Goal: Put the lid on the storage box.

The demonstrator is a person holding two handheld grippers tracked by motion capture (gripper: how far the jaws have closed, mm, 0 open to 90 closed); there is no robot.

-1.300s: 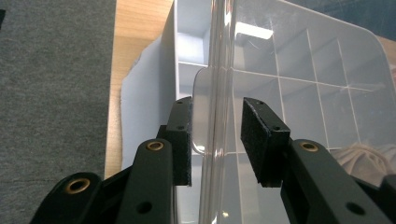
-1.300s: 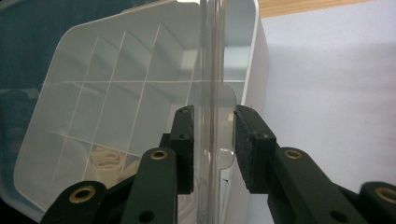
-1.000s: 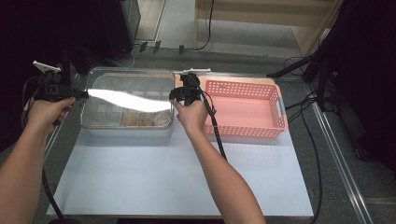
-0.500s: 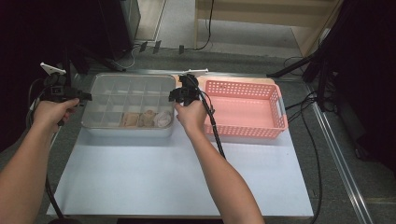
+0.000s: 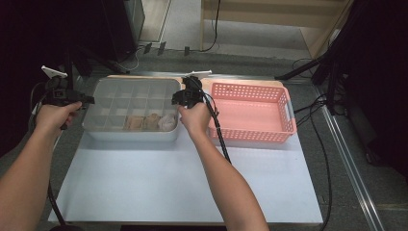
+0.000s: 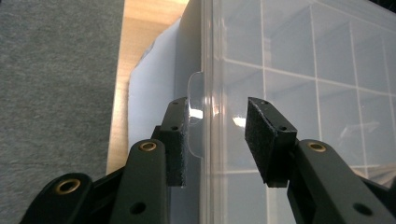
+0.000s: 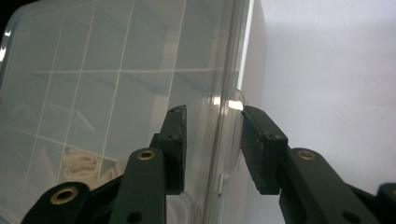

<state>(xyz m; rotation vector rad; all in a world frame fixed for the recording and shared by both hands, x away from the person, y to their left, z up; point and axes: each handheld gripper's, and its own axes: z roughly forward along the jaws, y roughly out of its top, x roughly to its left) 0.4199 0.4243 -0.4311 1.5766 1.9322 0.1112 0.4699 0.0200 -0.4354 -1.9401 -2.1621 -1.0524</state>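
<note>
Compared with a second ago, the clear lid no longer shines white; it lies flat on the compartment box (image 5: 130, 109). The jaws of both tools have just been opening. The left tool (image 6: 217, 140) stands half wide around the lid's tab (image 6: 196, 114); only its left pad touches the tab. The right tool (image 7: 212, 147) is also half wide astride the opposite lid edge, its right pad at the tab there. Just beside the right tool stands a pink basket (image 5: 250, 113) on the bench (image 5: 159, 178).
</note>
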